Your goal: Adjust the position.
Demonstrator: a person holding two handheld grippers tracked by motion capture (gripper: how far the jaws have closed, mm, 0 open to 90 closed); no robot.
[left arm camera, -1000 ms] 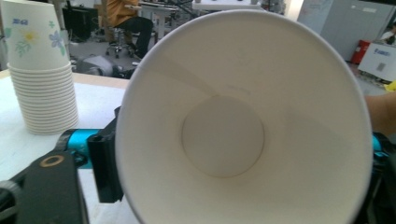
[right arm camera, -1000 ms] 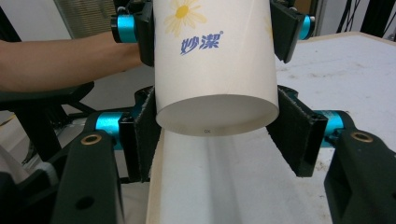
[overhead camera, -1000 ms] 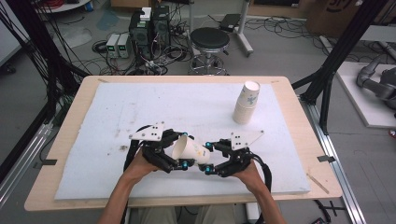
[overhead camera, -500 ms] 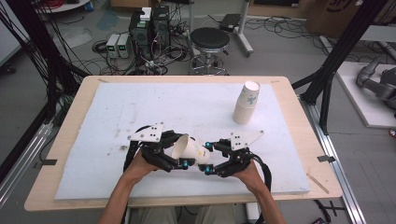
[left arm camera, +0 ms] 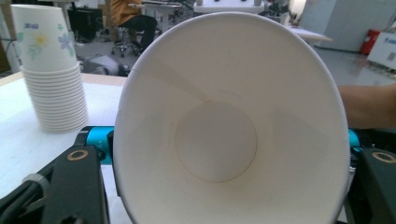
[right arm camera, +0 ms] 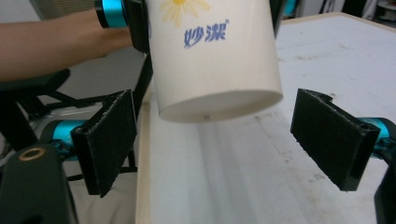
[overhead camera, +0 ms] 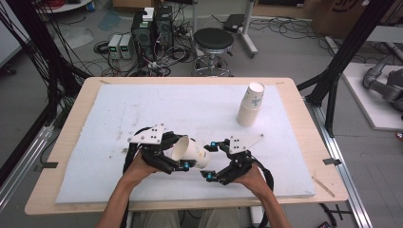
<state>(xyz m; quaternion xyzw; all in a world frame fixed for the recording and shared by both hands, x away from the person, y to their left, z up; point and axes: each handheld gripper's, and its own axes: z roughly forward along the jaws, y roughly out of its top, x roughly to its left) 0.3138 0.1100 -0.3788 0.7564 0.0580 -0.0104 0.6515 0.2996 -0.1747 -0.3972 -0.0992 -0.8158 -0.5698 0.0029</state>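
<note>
Paper cup [overhead camera: 191, 152] is lying tilted on its side above the near middle of the counter [overhead camera: 285, 90], held off the white mat [overhead camera: 199, 109]. Its mouth is facing the left gripper's camera, with the round base showing deep inside [left arm camera: 215, 142]; its flower-printed wall and base rim are showing in the right gripper view [right arm camera: 215, 60].

Left gripper [overhead camera: 177, 153] is clamping the cup: jaws closed against the rim on both sides, squeezing the mouth slightly oval.

Right gripper [overhead camera: 209, 160] is sitting just beside the cup's base. Its jaws have just been opening and are standing wide, one black pad [right arm camera: 108, 140] on each side, not touching the cup; the base is hanging between and just beyond them.

Stack of paper cups [overhead camera: 251, 104] is standing upright farther back on the mat, well apart to the right.
</note>
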